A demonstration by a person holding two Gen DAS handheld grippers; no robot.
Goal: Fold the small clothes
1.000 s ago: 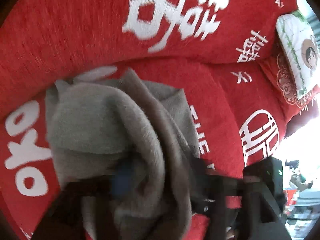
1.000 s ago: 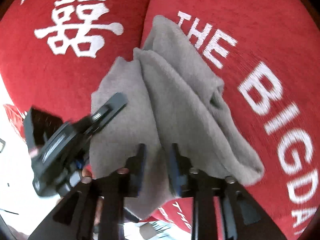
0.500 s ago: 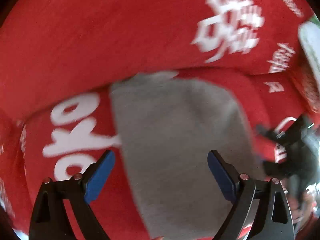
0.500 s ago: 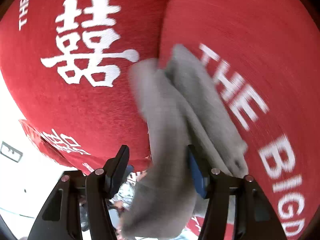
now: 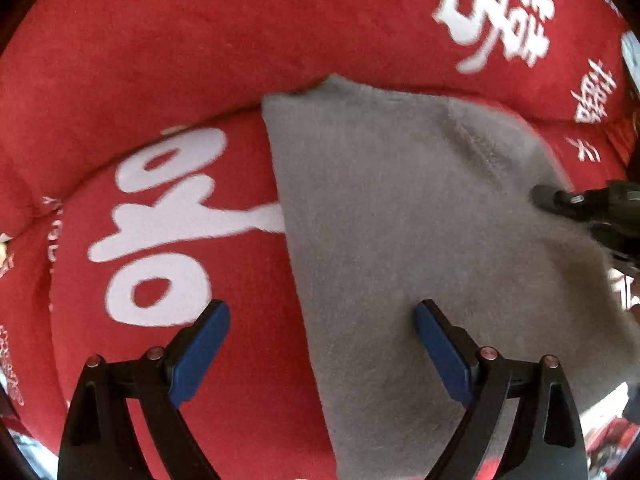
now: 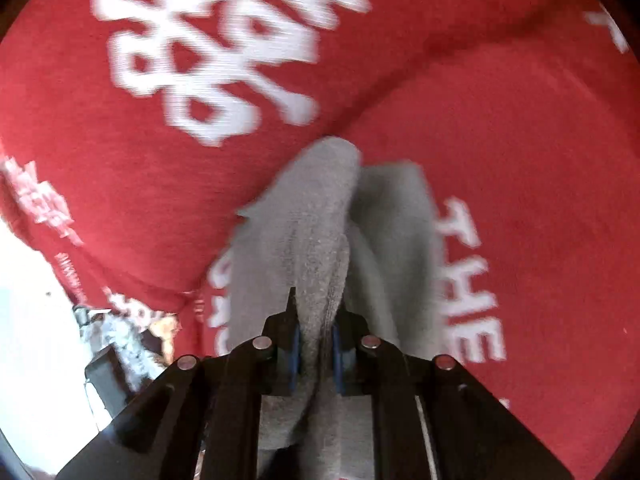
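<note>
A small grey fleece garment (image 5: 408,220) lies spread flat on the red sofa seat (image 5: 168,380). My left gripper (image 5: 320,352) is open and empty, hovering over the garment's near left edge. The right gripper (image 5: 576,204) shows at the right edge of this view, at the garment's right side. In the right wrist view, my right gripper (image 6: 316,328) is shut on a bunched fold of the grey garment (image 6: 312,216), which stretches away toward the crease between seat and backrest.
The red sofa backrest (image 5: 240,32) with white printed characters rises behind the garment. White lettering covers the seat cushion (image 6: 520,160). A bright floor area and clutter (image 6: 120,340) lie beyond the sofa edge at lower left of the right wrist view.
The left gripper let go of the bunched garment and opened. The garment went from a crumpled heap to spread flat. The right gripper opened briefly, then shut on the garment's edge.
</note>
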